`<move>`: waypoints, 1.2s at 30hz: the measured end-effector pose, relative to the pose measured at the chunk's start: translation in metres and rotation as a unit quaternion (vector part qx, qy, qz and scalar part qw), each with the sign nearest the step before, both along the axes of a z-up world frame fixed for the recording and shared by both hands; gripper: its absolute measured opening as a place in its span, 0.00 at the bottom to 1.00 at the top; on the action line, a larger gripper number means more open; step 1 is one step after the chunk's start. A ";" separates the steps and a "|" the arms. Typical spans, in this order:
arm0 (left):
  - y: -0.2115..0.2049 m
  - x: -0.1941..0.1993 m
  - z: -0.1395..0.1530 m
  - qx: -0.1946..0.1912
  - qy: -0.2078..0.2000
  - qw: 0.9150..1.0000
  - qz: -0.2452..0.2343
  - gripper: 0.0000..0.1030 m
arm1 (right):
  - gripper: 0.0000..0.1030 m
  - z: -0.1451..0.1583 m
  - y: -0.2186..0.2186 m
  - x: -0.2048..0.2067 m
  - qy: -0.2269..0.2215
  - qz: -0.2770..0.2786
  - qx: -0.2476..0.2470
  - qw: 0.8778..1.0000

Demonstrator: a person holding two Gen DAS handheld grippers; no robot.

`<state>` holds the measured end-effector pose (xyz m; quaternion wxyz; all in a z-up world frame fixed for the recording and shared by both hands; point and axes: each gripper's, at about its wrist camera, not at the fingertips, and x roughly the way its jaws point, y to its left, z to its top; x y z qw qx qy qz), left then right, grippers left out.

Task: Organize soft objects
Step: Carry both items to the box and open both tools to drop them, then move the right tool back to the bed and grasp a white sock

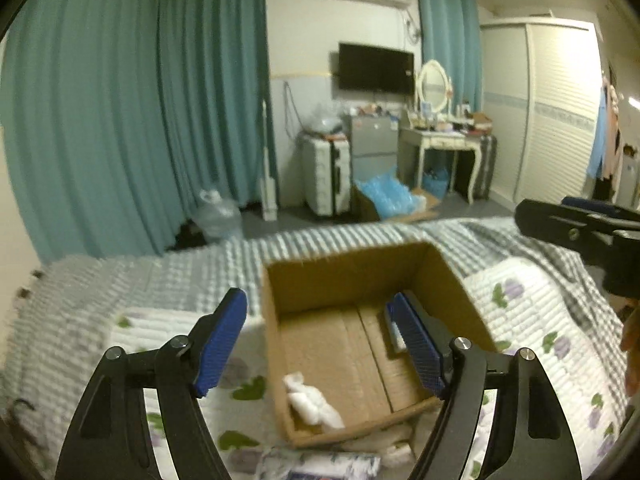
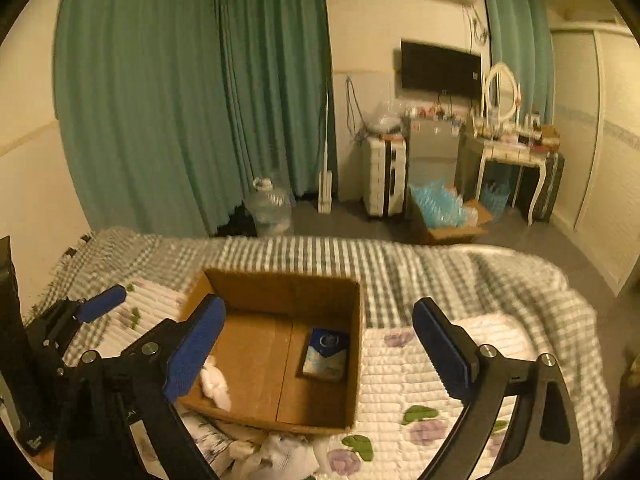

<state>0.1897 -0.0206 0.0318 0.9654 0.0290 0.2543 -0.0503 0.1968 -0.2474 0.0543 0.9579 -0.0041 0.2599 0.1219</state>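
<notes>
An open cardboard box point(image 1: 348, 268) point(image 2: 280, 292) sits on the quilted bed. Inside it lie a white soft bundle point(image 1: 312, 400) point(image 2: 216, 386) near the front left corner and a blue-and-white packet point(image 2: 326, 354) on the right side. My left gripper point(image 1: 320, 340) hovers over the box with its blue pads wide apart and nothing between them. My right gripper point(image 2: 320, 340) also stands open and empty above the box. More soft packets and white cloths point(image 1: 320, 464) point(image 2: 276, 456) lie on the bed in front of the box. The right gripper point(image 1: 580, 232) shows at the right edge of the left wrist view.
The bed has a floral quilt point(image 2: 420, 380) over a grey checked blanket point(image 2: 304, 252). Beyond it are teal curtains point(image 1: 140, 120), a water jug point(image 2: 268, 204), a suitcase point(image 2: 384, 176), a floor box of blue packaging point(image 2: 440, 208) and a dressing table point(image 1: 440, 140).
</notes>
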 end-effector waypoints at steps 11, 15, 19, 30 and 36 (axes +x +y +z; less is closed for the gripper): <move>0.020 -0.130 0.093 0.000 -0.127 0.992 0.025 0.90 | 0.99 0.096 0.007 -0.141 -0.079 0.011 -0.048 0.996; 0.036 -0.152 0.094 -0.017 -0.109 0.994 0.023 0.90 | 0.99 0.091 0.021 -0.176 -0.087 0.023 -0.064 0.994; 0.049 -0.166 0.077 -0.031 -0.110 0.993 0.030 0.90 | 0.99 0.056 0.031 -0.188 -0.070 0.038 -0.047 0.996; 0.072 -0.155 -0.052 -0.051 -0.041 0.994 0.087 0.90 | 0.99 -0.133 0.062 -0.129 0.090 0.044 -0.125 0.987; 0.071 -0.131 -0.120 -0.049 0.063 0.994 0.077 0.90 | 0.81 -0.190 0.063 -0.116 0.135 0.055 -0.135 0.980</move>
